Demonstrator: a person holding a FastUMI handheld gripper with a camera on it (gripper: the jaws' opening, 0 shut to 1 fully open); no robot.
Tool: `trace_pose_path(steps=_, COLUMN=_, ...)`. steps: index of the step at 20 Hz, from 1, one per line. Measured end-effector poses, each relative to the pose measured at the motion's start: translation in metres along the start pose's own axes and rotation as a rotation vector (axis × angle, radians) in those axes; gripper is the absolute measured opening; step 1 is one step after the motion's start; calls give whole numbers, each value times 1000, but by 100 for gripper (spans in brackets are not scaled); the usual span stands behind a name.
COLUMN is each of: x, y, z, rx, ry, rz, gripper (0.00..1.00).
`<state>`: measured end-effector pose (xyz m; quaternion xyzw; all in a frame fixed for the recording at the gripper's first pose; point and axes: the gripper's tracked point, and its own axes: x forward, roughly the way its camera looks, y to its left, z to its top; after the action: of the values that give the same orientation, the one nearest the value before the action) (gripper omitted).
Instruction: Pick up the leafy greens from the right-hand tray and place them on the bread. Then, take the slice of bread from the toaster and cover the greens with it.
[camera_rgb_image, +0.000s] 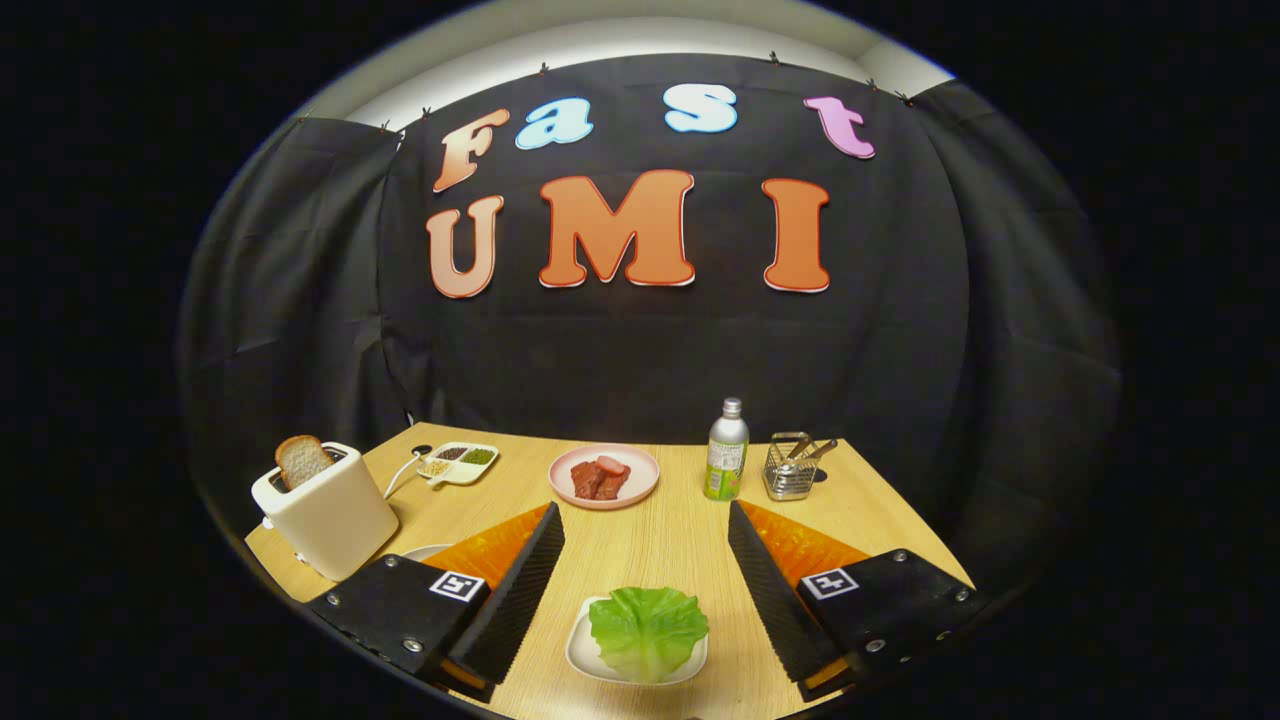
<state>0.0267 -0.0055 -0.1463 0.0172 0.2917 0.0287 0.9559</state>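
Gripper view, taken from above the near edge of a light wooden table (640, 545): the table is the largest item, its top running back to the black cloth wall.

Next in size, the gripper (646, 565) itself. Its two black ribbed fingers (520, 590) stand wide apart, closed on nothing, with orange panels behind them and a square marker on each black body.

A cream toaster (325, 515) stands at the left side of the table, just beyond the left finger. One slice of bread (302, 460) stands upright in its slot, top half showing (browned crust, pale crumb). A white cord runs from the toaster toward the back.

The leafy greens (648, 630) — a single ruffled lettuce leaf — lie on a small white tray (580, 655) between the two fingers, near their bases. Neither finger touches leaf or tray.

A pink plate (603, 476) sits further back, beyond the fingertips, holding reddish pieces of meat (598, 479).

Right of the plate stands a silver-and-green bottle (727, 450), upright, cap on. Just beside it, a wire holder (790, 470) with utensil handles — both are well apart from the greens.

A white divided dish (458, 463) lies behind the toaster, with dark, green and pale fillings in separate compartments.

A sliver of white rim (425, 551) shows by the left finger, next to the toaster; I cannot tell what it holds.
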Motion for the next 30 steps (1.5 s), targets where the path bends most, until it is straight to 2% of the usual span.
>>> trace_pose_path(steps=7, x=29, y=-2, z=-54, rx=0, ry=213, rz=23, gripper=99)
trace_pose_path(steps=11, x=42, y=5, z=-90, rx=10, ry=356, rz=58, gripper=99)
trace_pose_path(steps=16, x=50, y=12, z=-132, rx=-36, ry=514, rz=104, gripper=100)
trace_pose_path(steps=20, x=54, y=21, z=-162, rx=-5, ry=633, rz=157, gripper=99)
trace_pose_path(steps=25, x=60, y=10, z=-191, rx=-55, ry=732, rz=130, gripper=99)
trace_pose_path(steps=30, x=65, y=8, z=-215, rx=-48, ry=796, rz=113, gripper=96)
